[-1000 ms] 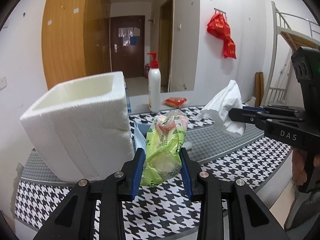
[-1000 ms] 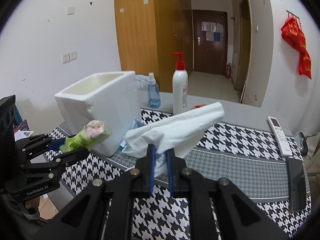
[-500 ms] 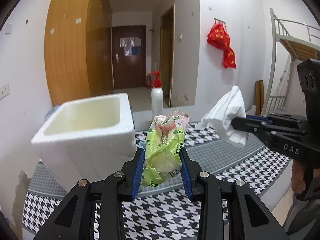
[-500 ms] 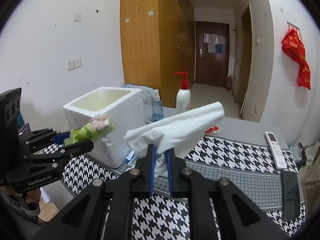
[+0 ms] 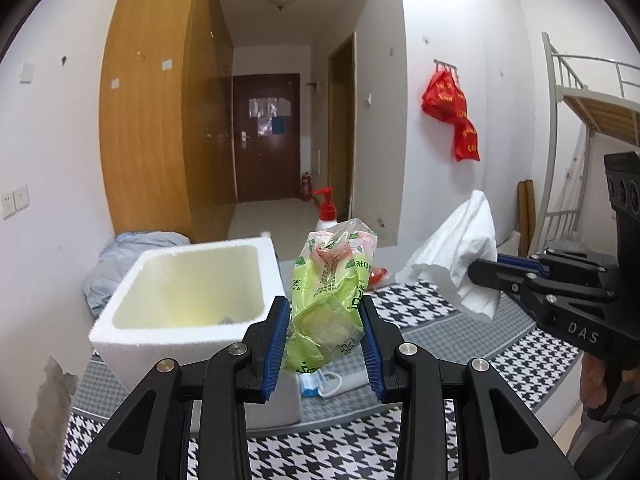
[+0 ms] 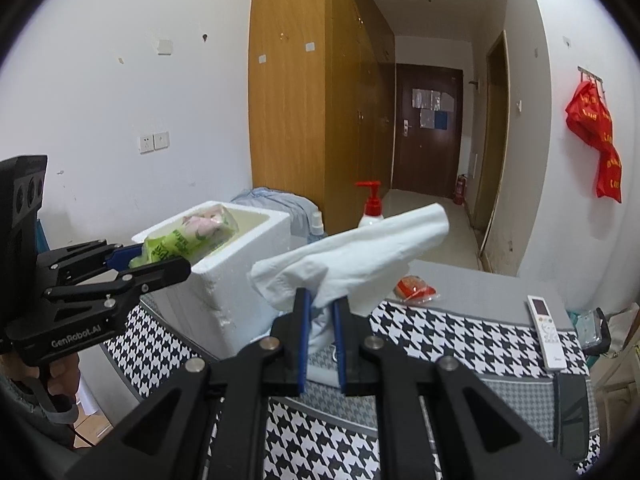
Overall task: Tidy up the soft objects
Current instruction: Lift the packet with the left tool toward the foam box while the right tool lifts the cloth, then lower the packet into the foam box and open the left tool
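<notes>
My left gripper is shut on a green and pink plastic tissue pack, held in the air just right of the open white foam box. In the right wrist view the pack sits at the box's near rim, in the left gripper. My right gripper is shut on a white cloth, held above the table to the right of the box. The cloth and right gripper show at the right of the left wrist view.
A houndstooth cloth covers the table. A red-pump bottle, a spray bottle, a red packet, a remote and a dark phone lie on it. A blue mask pack lies beside the box.
Both grippers have risen with their loads. The foam box's open top now shows from above, and the tissue pack has come up level with its rim.
</notes>
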A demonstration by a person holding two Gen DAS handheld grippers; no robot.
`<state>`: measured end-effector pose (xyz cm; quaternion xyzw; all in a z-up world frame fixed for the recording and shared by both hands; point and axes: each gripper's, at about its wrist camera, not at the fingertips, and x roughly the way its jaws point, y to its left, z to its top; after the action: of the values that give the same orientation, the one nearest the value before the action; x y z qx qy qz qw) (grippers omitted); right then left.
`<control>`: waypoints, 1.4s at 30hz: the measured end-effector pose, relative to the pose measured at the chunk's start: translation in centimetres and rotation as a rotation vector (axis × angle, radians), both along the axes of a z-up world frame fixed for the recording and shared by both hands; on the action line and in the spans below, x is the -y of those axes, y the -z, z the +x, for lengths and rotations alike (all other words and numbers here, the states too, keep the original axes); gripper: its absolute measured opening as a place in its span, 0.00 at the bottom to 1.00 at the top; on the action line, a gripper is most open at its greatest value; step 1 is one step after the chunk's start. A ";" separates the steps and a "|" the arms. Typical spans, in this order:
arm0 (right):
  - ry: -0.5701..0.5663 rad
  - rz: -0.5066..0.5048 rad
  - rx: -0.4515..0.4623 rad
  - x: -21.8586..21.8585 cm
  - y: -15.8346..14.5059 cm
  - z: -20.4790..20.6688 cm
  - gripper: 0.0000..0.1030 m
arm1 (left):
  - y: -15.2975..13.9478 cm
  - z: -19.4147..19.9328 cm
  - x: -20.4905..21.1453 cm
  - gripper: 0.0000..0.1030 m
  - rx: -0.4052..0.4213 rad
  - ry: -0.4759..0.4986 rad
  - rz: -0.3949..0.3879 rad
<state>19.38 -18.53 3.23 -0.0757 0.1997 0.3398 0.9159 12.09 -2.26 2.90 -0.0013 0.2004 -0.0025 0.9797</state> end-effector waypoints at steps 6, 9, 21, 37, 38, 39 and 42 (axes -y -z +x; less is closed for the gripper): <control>-0.012 0.001 0.016 -0.7 -0.4 0.2 0.14 | -1.2 -0.1 -0.4 0.36 0.027 -0.020 0.007; -0.012 0.000 0.022 -1.0 -0.7 0.5 0.14 | -1.8 -0.1 -0.3 0.36 0.045 -0.027 0.020; -0.040 0.011 0.035 -2.4 -1.4 1.1 0.14 | -2.7 0.4 -2.7 0.36 0.067 -0.093 0.041; -0.125 0.009 0.034 -5.6 -1.7 2.0 0.14 | -2.6 0.7 -5.7 0.36 0.055 -0.186 0.046; -0.130 0.005 0.033 -5.9 -1.7 2.0 0.14 | -2.6 0.6 -5.9 0.36 0.056 -0.193 0.043; -0.134 0.002 0.033 -6.1 -1.7 2.0 0.14 | -2.6 0.5 -6.1 0.36 0.059 -0.200 0.040; -0.155 0.006 0.030 -6.7 -1.9 2.0 0.14 | -2.6 0.1 -6.6 0.36 0.062 -0.217 0.039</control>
<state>21.37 -11.80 5.10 -0.0933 0.1787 0.4092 0.8899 12.23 4.30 5.55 -0.0038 0.1684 0.1072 0.9799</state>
